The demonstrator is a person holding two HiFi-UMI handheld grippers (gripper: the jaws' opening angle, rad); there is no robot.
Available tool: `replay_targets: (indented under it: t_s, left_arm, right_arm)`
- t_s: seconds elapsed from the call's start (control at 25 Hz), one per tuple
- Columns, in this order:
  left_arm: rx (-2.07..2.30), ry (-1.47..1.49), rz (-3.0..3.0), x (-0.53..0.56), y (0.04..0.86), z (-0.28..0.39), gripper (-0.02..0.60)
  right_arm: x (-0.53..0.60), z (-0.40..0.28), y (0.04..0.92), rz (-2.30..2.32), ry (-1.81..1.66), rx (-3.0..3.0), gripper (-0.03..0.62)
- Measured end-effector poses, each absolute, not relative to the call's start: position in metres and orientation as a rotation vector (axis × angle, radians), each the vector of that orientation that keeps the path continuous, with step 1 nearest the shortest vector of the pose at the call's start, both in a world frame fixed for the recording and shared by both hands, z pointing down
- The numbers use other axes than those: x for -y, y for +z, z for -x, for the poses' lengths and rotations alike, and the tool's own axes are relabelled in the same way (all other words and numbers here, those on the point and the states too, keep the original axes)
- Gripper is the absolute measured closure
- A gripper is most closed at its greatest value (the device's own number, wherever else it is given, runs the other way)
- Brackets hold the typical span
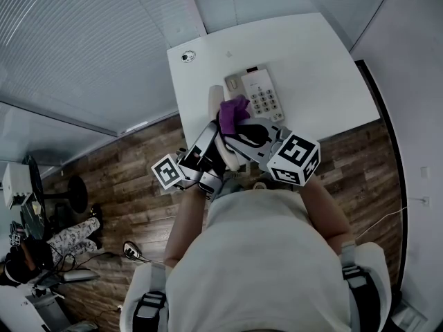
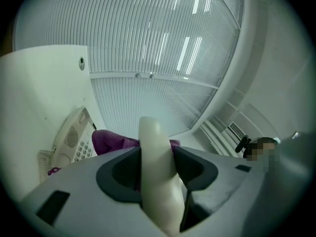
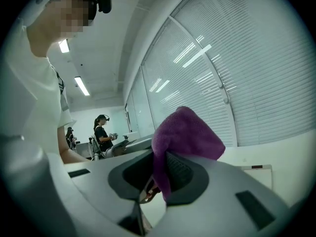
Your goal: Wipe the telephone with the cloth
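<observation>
A white table (image 1: pixel 311 61) was set against slatted blinds (image 1: pixel 83 40). Nearest, the cream handset (image 2: pixel 150 132) was clamped between the widely spread jaws of the left hand-held gripper (image 2: pixel 157 157) and tilted upward off its cradle, apparently so that its faces could be reached. The purple cloth (image 3: pixel 187 132) was pinched in the right hand-held gripper (image 3: pixel 160 174), bunched over the jaws as a pad and held just beside the handset. Beyond, the telephone (image 1: pixel 259 94) was set flat on the table, keypad uppermost.
</observation>
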State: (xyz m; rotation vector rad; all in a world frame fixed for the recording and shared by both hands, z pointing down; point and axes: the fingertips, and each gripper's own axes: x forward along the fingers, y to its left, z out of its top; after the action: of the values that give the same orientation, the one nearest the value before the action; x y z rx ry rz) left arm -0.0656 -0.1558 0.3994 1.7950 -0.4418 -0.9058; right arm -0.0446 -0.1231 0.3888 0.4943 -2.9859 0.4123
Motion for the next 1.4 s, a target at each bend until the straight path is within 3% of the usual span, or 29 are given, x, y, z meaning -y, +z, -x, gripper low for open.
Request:
replay_targets:
  t_s: [1.4]
  left_arm:
    - [0.623,-0.903,-1.825,0.2,0.403,0.089,0.357]
  right_arm:
    - [0.1,0.025,0.412,-0.472,0.546,2.957,0.516]
